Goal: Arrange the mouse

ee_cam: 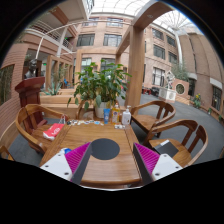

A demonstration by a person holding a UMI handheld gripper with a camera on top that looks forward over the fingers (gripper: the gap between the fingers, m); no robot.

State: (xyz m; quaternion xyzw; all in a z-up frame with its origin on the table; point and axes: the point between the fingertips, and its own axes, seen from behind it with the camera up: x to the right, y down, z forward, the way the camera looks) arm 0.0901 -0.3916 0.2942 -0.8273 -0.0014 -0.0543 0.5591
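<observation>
A round dark mouse pad (105, 149) lies on the wooden table (112, 172), just ahead of and between my fingertips. I see no mouse on the table. My gripper (111, 158) is open above the table's near part, its pink pads (76, 157) spread wide at either side with nothing between them but bare wood and the pad's near rim.
Wooden chairs (35, 125) ring the table on both sides. Beyond the pad stand a leafy potted plant (102, 85), small bottles (107, 115) and a red item (53, 130) at the left. A dark flat thing (168, 148) lies at the right edge.
</observation>
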